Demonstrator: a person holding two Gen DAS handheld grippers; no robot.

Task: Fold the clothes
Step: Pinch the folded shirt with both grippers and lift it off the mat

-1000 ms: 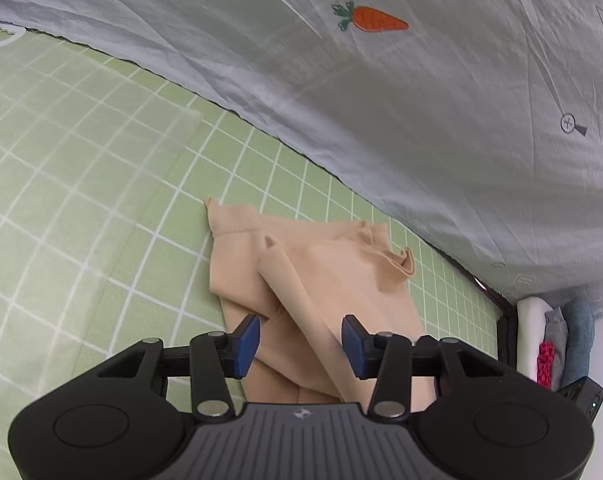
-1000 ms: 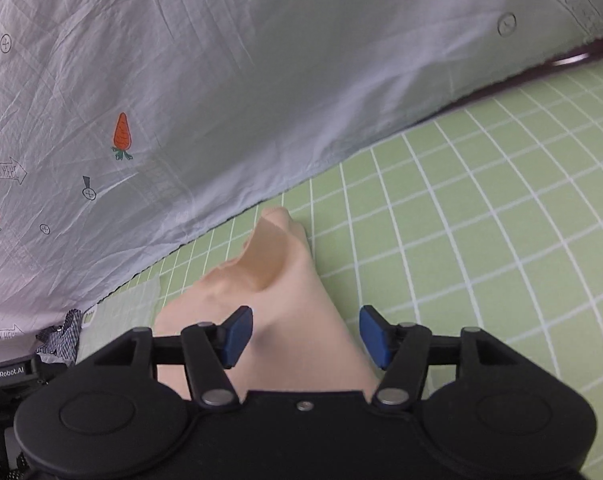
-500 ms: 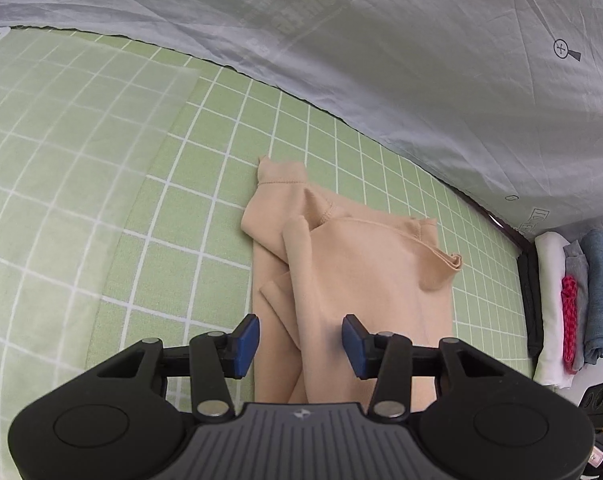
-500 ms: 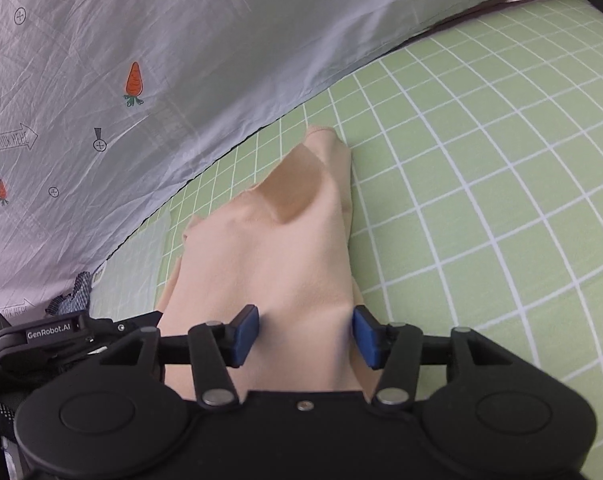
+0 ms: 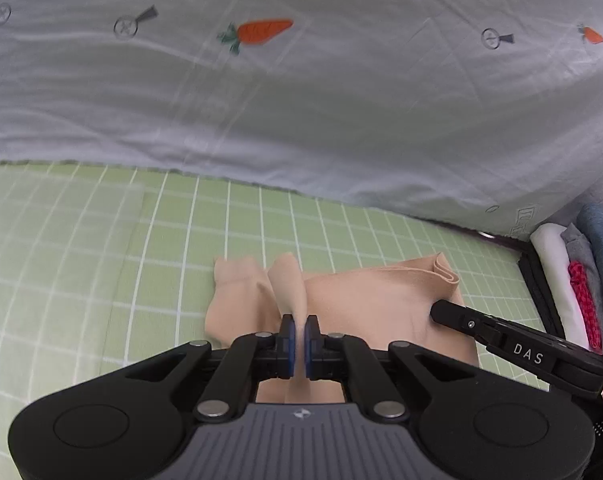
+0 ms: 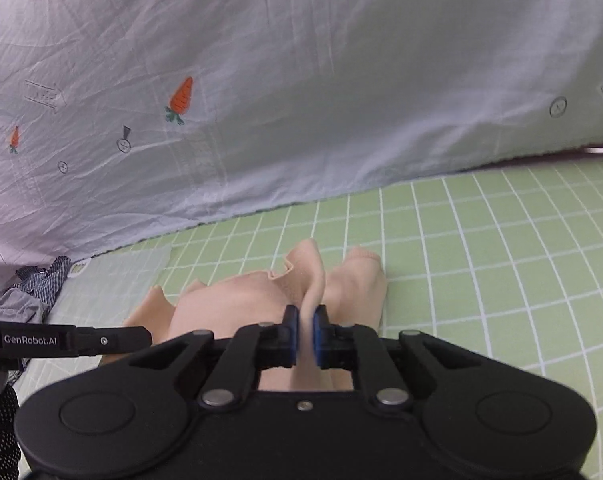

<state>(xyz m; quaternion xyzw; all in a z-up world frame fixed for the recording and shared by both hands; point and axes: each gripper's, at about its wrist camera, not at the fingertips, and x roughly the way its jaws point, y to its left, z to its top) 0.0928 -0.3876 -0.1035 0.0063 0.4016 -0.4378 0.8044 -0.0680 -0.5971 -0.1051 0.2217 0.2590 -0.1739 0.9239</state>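
Both grippers had a pinch on the peach long-sleeved top (image 5: 365, 304), which lay on the green grid mat (image 5: 81, 280) not far from the mat's far edge, where the grey carrot-print sheet (image 5: 301, 120) hung down. The left gripper (image 5: 296, 338) had its blue pads drawn in narrow on a raised ridge of fabric near the top's near hem, and the right gripper (image 6: 305, 334) was closed the same way on a ridge of its own side; the cloth rose in a thin pleat between each pair of pads. This looked like the start of a fold: the near edge taken at two points, ready to be carried over the body toward the collar (image 5: 445, 272) and the already tucked-in sleeves. The next move probably called for both grippers to lift together and travel evenly, so the hem stayed straight and the thin knit did not slip out or drag the lower layer along. Open mat lay to the left and right of the garment; ahead, the hanging sheet limited the reach. A stack of folded clothes (image 5: 581, 280) sat beyond the mat's right edge, and a rumpled checked garment (image 6: 41, 280) lay at its far left corner.
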